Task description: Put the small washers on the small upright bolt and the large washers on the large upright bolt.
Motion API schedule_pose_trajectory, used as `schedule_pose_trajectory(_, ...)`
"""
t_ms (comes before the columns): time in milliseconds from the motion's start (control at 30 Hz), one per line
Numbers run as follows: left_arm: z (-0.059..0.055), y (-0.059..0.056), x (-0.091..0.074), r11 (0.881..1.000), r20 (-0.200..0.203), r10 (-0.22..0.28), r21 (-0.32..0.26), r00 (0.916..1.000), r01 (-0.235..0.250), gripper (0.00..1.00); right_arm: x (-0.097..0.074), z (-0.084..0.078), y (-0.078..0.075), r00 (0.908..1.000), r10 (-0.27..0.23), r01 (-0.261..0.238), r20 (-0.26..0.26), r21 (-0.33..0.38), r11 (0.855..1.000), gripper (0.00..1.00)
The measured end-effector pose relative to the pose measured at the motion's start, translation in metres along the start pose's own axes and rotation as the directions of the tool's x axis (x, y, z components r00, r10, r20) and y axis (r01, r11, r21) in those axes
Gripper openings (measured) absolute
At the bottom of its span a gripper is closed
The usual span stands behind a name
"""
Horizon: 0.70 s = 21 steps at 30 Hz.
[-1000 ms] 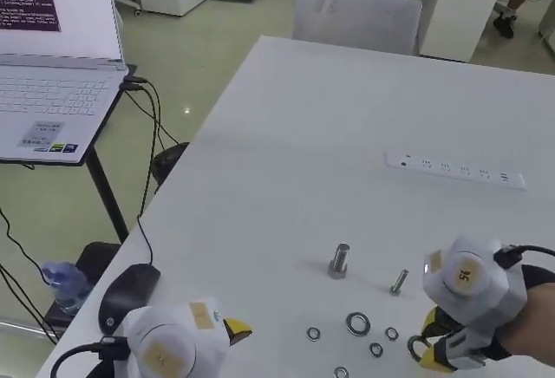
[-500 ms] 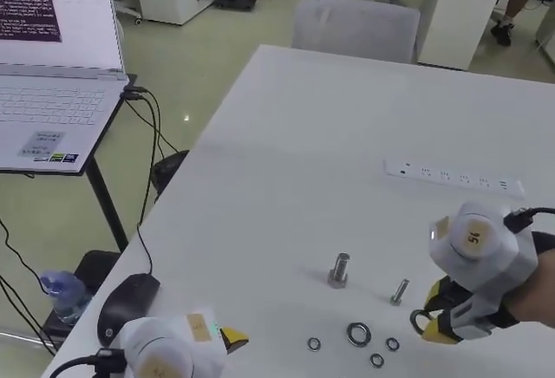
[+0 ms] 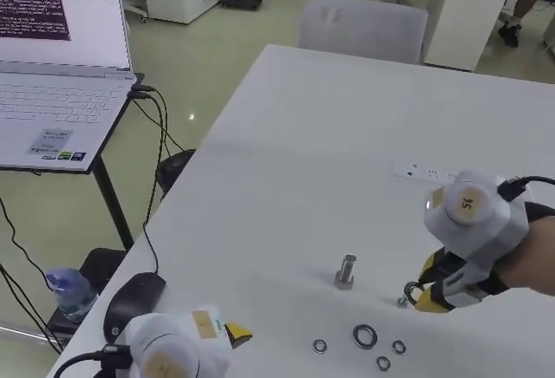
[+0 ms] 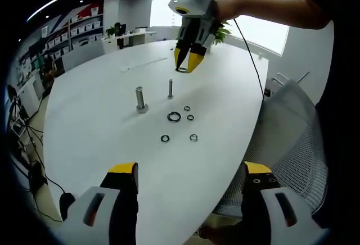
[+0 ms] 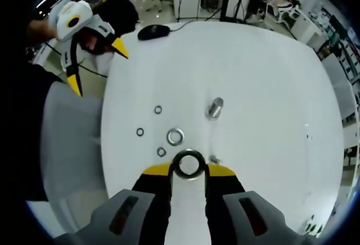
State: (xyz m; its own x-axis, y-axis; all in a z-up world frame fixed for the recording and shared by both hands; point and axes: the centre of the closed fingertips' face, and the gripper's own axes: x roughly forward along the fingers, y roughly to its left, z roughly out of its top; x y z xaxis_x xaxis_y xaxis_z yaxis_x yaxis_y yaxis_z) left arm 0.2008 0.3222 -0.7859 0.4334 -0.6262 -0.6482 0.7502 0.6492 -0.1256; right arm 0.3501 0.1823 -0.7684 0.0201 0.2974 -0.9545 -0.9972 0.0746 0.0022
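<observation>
My right gripper (image 3: pixel 423 296) is shut on a steel washer (image 3: pixel 412 293) and holds it in the air right over the small upright bolt (image 5: pixel 214 159), which sits just beside the ring (image 5: pixel 189 164). The large upright bolt (image 3: pixel 346 271) stands to the left of it. On the table nearer me lie a large washer (image 3: pixel 365 336) and small washers (image 3: pixel 320 345) (image 3: pixel 399 347) (image 3: pixel 383 363). My left gripper (image 4: pixel 188 172) stands open and bare at the table's near edge, well short of the bolts (image 4: pixel 140 99) (image 4: pixel 170 88).
A white power strip (image 3: pixel 425 172) lies beyond the bolts. A black mouse (image 3: pixel 134 296) rests at the table's near left corner. Left of the table stand a laptop (image 3: pixel 61 109) on a stand, cables and a bottle (image 3: pixel 69 290). A grey chair (image 3: pixel 364 27) is at the far end.
My right gripper has carried the washer up and away from me, from beside the loose washers to above the small bolt. The left gripper has stayed put; the head camera shifted slightly.
</observation>
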Motion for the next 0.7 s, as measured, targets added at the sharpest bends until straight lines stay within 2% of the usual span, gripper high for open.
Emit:
schedule_pose_trajectory(433,-0.003,-0.001,0.002,1.0,0.001,-0.029,-0.009,0.9996,0.029,0.83,0.0,0.028,-0.016,0.9998,-0.01,0.011,0.016,-0.004,1.0,0.22)
schedule_pose_trajectory(700,-0.003,-0.001,0.005,0.999,0.003,-0.05,-0.015,0.9988,0.05,0.9,0.006,0.045,-0.026,0.9997,-0.014,0.014,0.019,-0.007,1.0,0.22)
